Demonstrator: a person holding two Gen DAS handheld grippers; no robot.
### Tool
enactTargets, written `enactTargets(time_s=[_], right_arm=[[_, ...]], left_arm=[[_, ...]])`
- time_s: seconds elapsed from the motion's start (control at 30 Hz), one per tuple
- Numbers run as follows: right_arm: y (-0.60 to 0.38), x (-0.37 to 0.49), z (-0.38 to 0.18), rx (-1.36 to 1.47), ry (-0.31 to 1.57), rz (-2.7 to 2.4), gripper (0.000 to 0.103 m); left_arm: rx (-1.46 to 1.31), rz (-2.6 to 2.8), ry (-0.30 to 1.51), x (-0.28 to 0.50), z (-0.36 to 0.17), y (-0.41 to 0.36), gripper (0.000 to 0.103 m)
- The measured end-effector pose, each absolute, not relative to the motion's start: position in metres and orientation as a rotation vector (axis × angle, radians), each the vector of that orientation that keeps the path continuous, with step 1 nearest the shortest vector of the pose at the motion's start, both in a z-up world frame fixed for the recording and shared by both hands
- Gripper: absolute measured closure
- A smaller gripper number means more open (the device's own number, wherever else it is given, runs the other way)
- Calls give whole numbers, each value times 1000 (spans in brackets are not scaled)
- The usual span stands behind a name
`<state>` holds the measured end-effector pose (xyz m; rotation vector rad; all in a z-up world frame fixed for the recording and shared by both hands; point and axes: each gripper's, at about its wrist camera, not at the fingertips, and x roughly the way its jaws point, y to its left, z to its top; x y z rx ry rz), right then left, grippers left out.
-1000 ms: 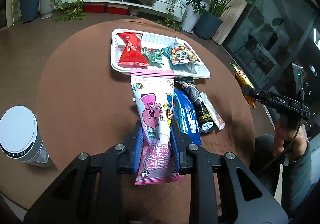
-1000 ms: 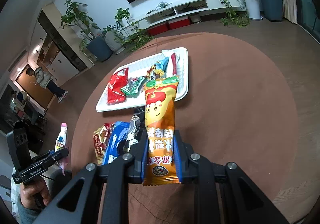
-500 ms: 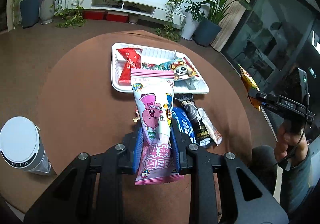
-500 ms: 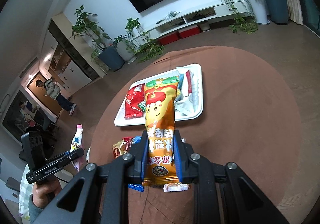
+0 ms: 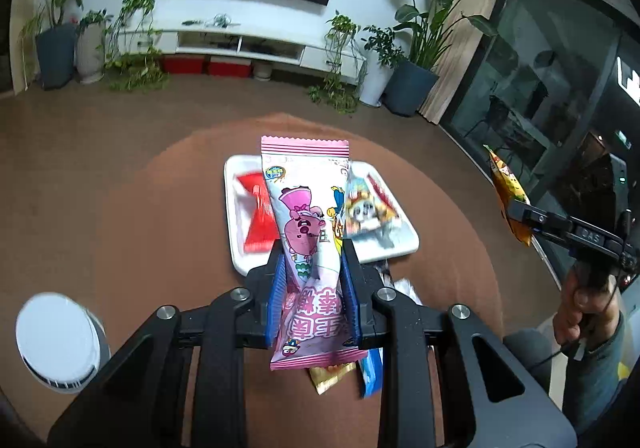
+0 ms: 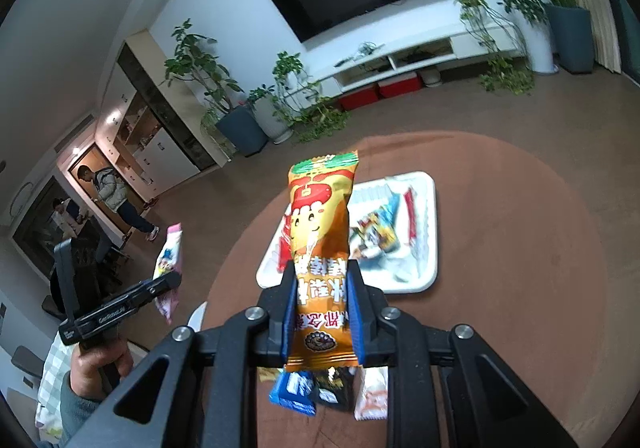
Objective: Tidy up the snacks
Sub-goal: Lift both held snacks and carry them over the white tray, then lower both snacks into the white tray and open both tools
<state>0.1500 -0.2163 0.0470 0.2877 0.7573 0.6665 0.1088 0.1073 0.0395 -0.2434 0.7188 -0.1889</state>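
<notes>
Blue pads on my left gripper point(image 5: 312, 268) are clamped tight on a pink snack packet point(image 5: 306, 240) with a cartoon pig on it, and the packet sticks up and forward out of the jaws. My right gripper point(image 6: 322, 280) has the same sort of squeeze on an orange snack packet point(image 6: 320, 244) with a cartoon face, also poking up past the fingers. Both packets are up off the table. Under each gripper a few loose snacks lie on the round brown table point(image 5: 160, 215): a blue wrapper point(image 6: 292, 392), a dark one and a white one. Further out sits the white tray point(image 6: 430, 248), holding a red packet point(image 5: 260, 219) and a panda-print packet point(image 5: 366, 213), a bit blurry. A white-lidded canister point(image 5: 60, 336) stands at the table's left edge in the left view.
</notes>
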Motion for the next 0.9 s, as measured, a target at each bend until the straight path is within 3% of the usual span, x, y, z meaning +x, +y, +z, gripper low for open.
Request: enactTargets(time_s=[0.23, 0.53, 0.9], right_arm=[[-177, 191, 56, 295, 759, 721, 79], [-127, 252, -8, 274, 921, 671, 79], [-101, 287, -60, 196, 1003, 598, 79]], left_arm=[[-227, -233, 747, 167, 49, 96, 79], [-203, -234, 906, 247, -9, 82, 79], [-141, -202, 1005, 279, -74, 62, 79]])
